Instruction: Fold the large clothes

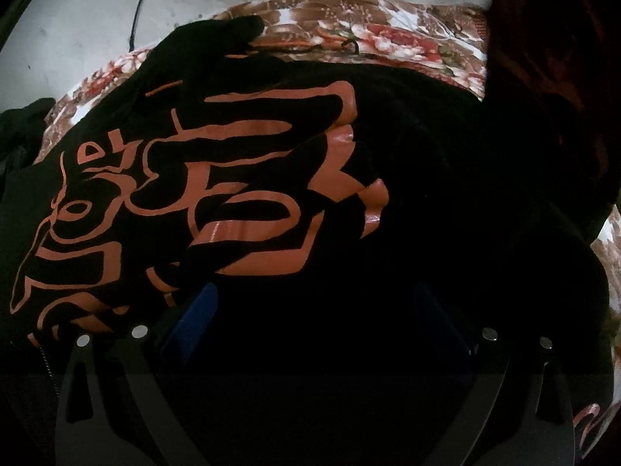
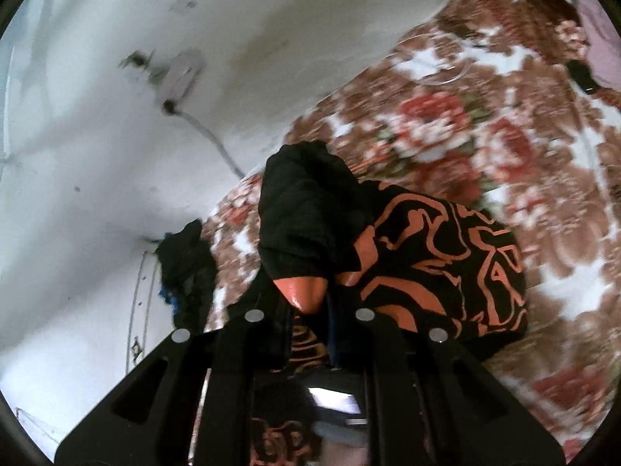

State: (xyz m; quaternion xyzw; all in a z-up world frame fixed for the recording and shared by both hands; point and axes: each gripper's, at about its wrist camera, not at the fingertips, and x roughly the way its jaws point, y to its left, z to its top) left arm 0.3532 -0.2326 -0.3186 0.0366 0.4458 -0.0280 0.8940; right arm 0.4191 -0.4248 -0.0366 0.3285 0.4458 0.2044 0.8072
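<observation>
Black garment [image 1: 271,178] with glossy orange print lay bunched on the floral bedspread [image 1: 388,35], filling the centre and left of the left wrist view. Left gripper [image 1: 310,310] sat low in frame, blue fingers [image 1: 194,318] spread wide, nothing pinched, fabric right under them. Right gripper [image 2: 310,303] had its fingers closed on a fold of the same garment [image 2: 427,256], cloth lifted in a lump at the centre of that view, bedspread [image 2: 504,155] blurred behind. Fabric looked soft, limp and light; the print probably slick and a bit stiffer. I'd take it at a hem or seam edge, not the printed patch. White wall [image 2: 97,116] at upper left.
</observation>
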